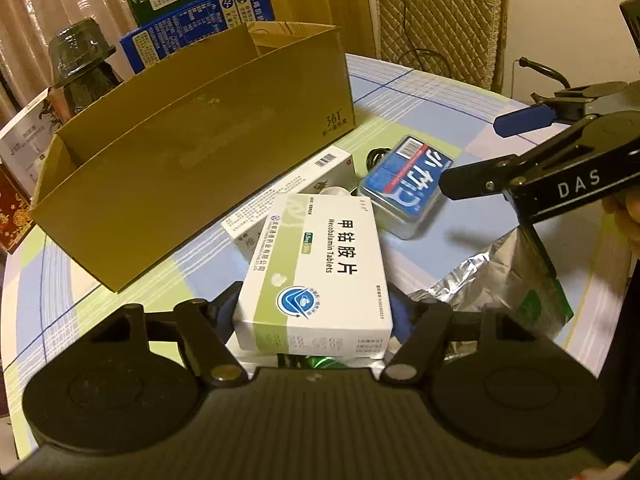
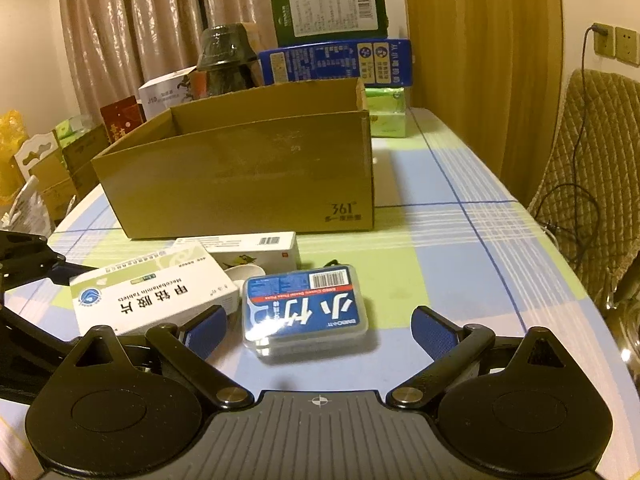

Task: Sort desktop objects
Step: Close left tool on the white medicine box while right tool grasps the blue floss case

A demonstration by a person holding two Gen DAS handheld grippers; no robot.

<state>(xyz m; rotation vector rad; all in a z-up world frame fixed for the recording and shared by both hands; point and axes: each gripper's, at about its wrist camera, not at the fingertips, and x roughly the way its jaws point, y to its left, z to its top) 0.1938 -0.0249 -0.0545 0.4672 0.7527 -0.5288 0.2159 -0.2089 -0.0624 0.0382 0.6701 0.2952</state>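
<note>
A white and green tablet box sits between the fingers of my left gripper, whose blue pads press on its two sides; it rests tilted on other items. The same tablet box shows at the left of the right wrist view. A clear floss case with a blue label lies flat on the tablecloth between the wide-apart fingers of my right gripper, with gaps on both sides. From the left wrist view, the right gripper hovers just right of the floss case. An open cardboard box stands behind.
A second white carton lies against the cardboard box, partly under the tablet box. A silver foil bag lies at the right. Blue and green cartons and a dark jar stand behind. A padded chair stands at the table's right edge.
</note>
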